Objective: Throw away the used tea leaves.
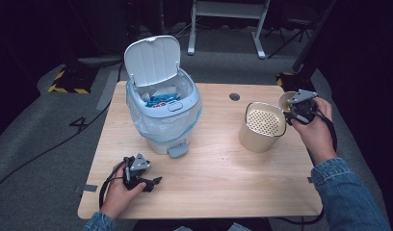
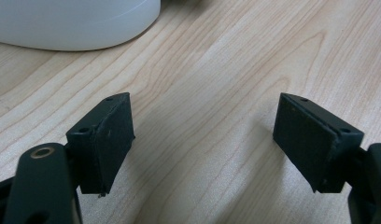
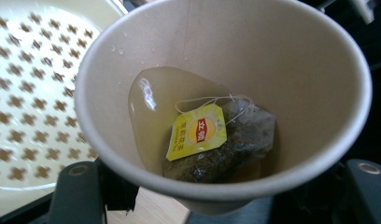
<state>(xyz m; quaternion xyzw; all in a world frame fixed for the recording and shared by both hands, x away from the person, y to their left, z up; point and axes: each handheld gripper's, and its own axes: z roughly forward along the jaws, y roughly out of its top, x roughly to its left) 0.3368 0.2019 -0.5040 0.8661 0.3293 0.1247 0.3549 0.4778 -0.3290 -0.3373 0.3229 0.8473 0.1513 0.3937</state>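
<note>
A paper cup (image 3: 226,93) sits between the jaws of my right gripper (image 3: 221,198), which is shut on it. The cup is tilted and holds pale tea and a wet tea bag (image 3: 226,149) with a yellow tag (image 3: 198,130). In the high view the cup (image 1: 285,100) and right gripper (image 1: 291,114) are at the table's right edge, just right of a cream container with a perforated top (image 1: 263,126). My left gripper (image 1: 153,182) rests on the table at the front left, jaws wide open (image 2: 202,140) with bare wood between them.
A white pedal bin (image 1: 163,115) with a plastic liner stands at the back left, its lid (image 1: 152,60) up and blue wrappers (image 1: 161,100) inside. Its base (image 2: 72,23) lies just beyond the left gripper. The wooden table (image 1: 218,178) has a cable hole (image 1: 234,96).
</note>
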